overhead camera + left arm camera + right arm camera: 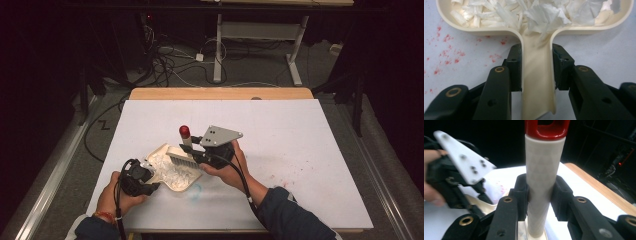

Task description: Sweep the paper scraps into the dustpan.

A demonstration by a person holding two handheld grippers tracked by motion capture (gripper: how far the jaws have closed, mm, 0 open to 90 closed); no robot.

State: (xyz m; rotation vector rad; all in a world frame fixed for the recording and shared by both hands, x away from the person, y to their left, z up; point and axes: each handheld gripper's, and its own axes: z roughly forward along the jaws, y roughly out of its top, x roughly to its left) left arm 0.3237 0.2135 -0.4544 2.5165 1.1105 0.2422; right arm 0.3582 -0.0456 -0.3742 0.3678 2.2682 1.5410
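A cream dustpan (161,151) lies on the white table, holding a heap of white paper scraps (176,171). My left gripper (152,183) is shut on the dustpan handle (537,75), with one jaw on each side of it (537,67). The scraps (536,12) pile up against the pan's rim (486,30). My right gripper (193,146) is shut on the white handle of a brush (544,170) with a red cap (546,127). The brush stands upright, bristles (182,160) down in the pan, red cap (184,131) on top. The left gripper's plate (461,157) shows in the right gripper view.
Faint red specks (446,40) stain the white table cover, and a blue ring mark (196,190) sits near the pan. A wooden strip (220,93) runs along the table's far edge. Cables and another table's legs (217,50) stand on the floor behind.
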